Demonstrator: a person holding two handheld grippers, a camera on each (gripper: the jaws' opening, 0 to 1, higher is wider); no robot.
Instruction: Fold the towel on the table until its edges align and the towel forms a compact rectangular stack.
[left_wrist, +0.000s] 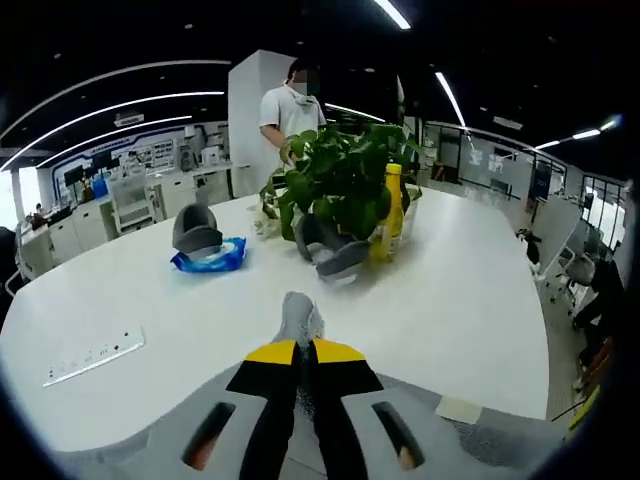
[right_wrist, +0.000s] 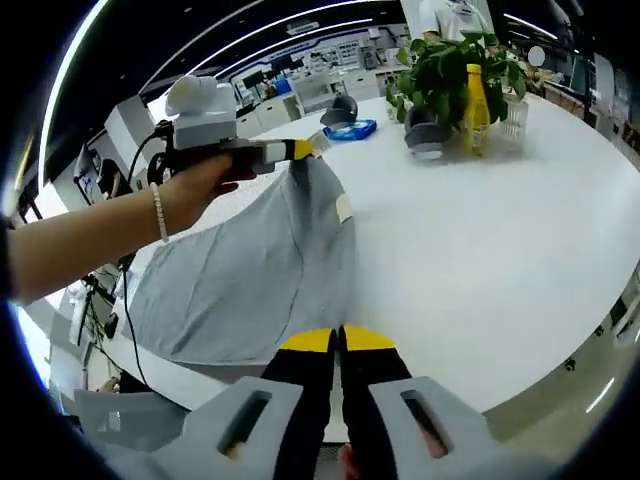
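I have both grippers (left_wrist: 300, 350) (right_wrist: 338, 345) pinching the towel (right_wrist: 250, 270) mid-fold above the table (right_wrist: 480, 230); edges aren't aligned yet.

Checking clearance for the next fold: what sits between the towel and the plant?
Bare white table in the right gripper view; nothing sits between the towel and the plant. The grey items and yellow bottle crowd the plant itself.

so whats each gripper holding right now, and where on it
Both hold the grey towel: the left gripper pinches a corner, lifted off the table; the right gripper is shut on its near edge.
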